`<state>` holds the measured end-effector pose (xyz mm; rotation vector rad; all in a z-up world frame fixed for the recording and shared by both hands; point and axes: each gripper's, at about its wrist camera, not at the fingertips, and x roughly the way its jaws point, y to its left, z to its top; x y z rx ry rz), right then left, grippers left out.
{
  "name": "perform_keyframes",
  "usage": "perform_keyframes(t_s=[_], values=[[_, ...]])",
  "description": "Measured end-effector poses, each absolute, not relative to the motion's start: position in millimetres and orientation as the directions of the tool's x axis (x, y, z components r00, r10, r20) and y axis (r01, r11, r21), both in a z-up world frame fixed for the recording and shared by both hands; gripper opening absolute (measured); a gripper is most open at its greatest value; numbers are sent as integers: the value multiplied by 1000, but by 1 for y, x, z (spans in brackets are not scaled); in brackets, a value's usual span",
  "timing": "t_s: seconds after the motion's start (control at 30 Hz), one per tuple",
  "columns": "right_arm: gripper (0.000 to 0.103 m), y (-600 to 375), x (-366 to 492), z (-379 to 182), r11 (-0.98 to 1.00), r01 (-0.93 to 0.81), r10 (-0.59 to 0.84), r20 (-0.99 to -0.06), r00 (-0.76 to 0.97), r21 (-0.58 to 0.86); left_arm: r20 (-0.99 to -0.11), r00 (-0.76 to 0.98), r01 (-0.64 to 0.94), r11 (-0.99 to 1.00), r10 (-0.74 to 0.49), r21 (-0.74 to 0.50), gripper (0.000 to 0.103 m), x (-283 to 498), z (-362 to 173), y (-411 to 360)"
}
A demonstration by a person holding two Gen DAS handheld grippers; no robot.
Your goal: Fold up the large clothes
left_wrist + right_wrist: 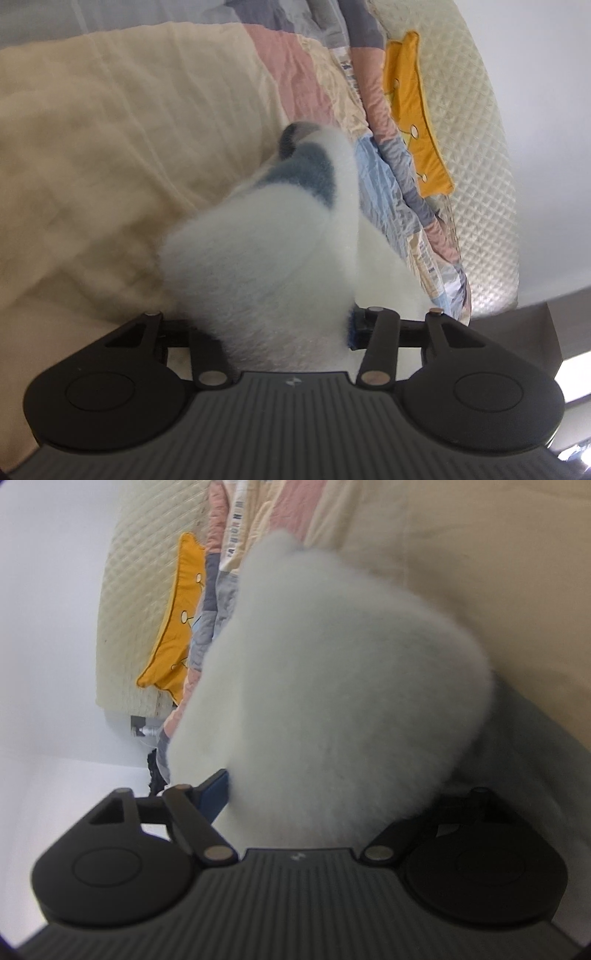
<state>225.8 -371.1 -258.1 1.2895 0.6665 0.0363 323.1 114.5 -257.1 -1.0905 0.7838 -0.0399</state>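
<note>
Bed (92,155) takes landmark duty: cream sheet, patchwork quilt (373,107) along its far side, quilted headboard (465,155) beyond, yellow cushion (410,110) against it.

Fleece (266,251), white and fluffy with a grey-blue patch, sits bunched on the bed, between sheet and quilt, rising straight into both my claws.

Left claw (288,325): pile fills the gap between its jaws; one blue pad shows at the cloth's edge. I cannot tell whether it bites.

Right claw (325,797): jaws wide, pile between them, one pad (214,794) beside the bulk. Grip: cannot tell.

Risks, as I judge them:
- Thick pile hides the true edge; I may pinch fluff only, and it slips on lifting.
- Uneven holds would skew the fold.
- Bunched layers: I may catch two plies, or the sheet beneath.
</note>
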Motion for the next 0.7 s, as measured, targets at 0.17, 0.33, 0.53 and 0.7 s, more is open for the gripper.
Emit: perform_keyframes(t_s=[0.17, 0.33, 0.53, 0.7], values=[[85, -372, 237, -264, 283, 331, 362, -419, 833, 900, -542, 742, -310, 515, -394, -799, 51, 325, -254, 114], [67, -371, 244, -263, 329, 320, 343, -428, 836, 889, -533, 748, -296, 520, -395, -801, 50, 325, -252, 114], [50, -374, 242, -247, 385, 247, 341, -386, 857, 889, -495, 769, -230, 548, -404, -804, 46, 315, -239, 114], [50, -377, 230, -228, 389, 200, 344, -343, 874, 899, -446, 780, -175, 532, -439, -828, 46, 304, -220, 116]])
